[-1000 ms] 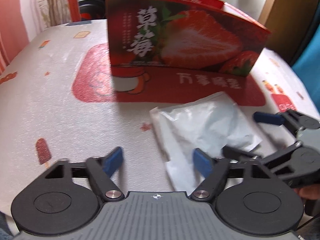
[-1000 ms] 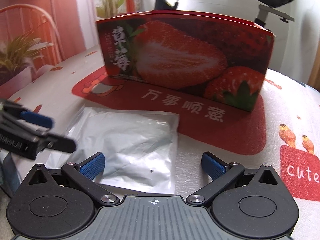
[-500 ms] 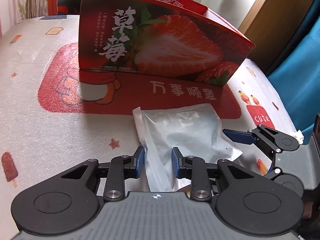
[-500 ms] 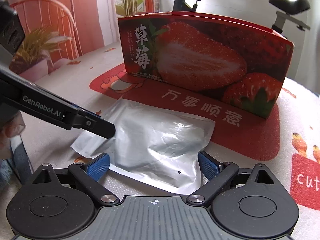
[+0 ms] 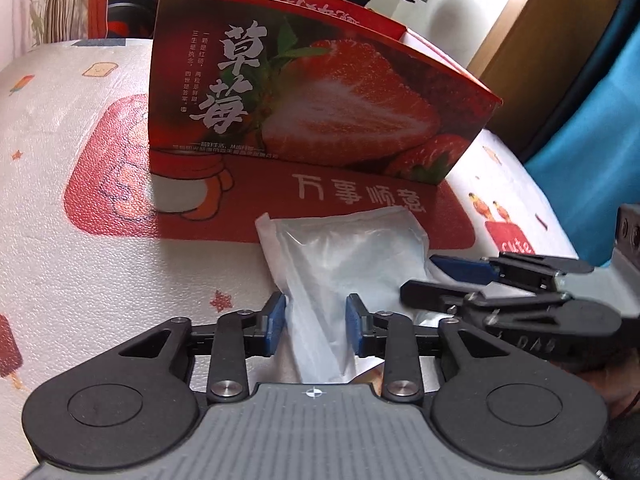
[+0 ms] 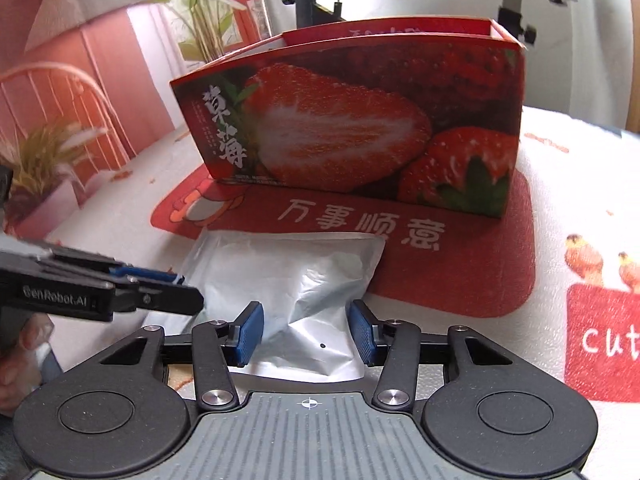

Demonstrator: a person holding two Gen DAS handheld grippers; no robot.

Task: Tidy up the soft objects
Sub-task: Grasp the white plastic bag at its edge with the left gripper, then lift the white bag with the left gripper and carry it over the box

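A soft silvery-white pouch (image 5: 348,264) lies on the table in front of a red strawberry-print box (image 5: 304,96). My left gripper (image 5: 315,322) is shut on the pouch's near left edge, which bunches between the blue pads. My right gripper (image 6: 307,330) is shut on the pouch (image 6: 288,280) at its near right corner, and the film crumples between the pads. The near edge looks slightly lifted. The right gripper shows at the right of the left wrist view (image 5: 464,280). The left gripper shows at the left of the right wrist view (image 6: 160,292). The box (image 6: 360,128) is open at the top.
The table wears a white patterned cover (image 5: 80,272) with a red printed panel (image 6: 460,256) under the box. A potted plant (image 6: 36,168) and a pink chair stand at the left, a wooden cabinet (image 5: 552,40) and blue cloth at the right.
Both grippers have closed onto the pouch's near edge, the right one narrowing from wide open. Both views have moved closer to the box, and the pouch is bunched up.
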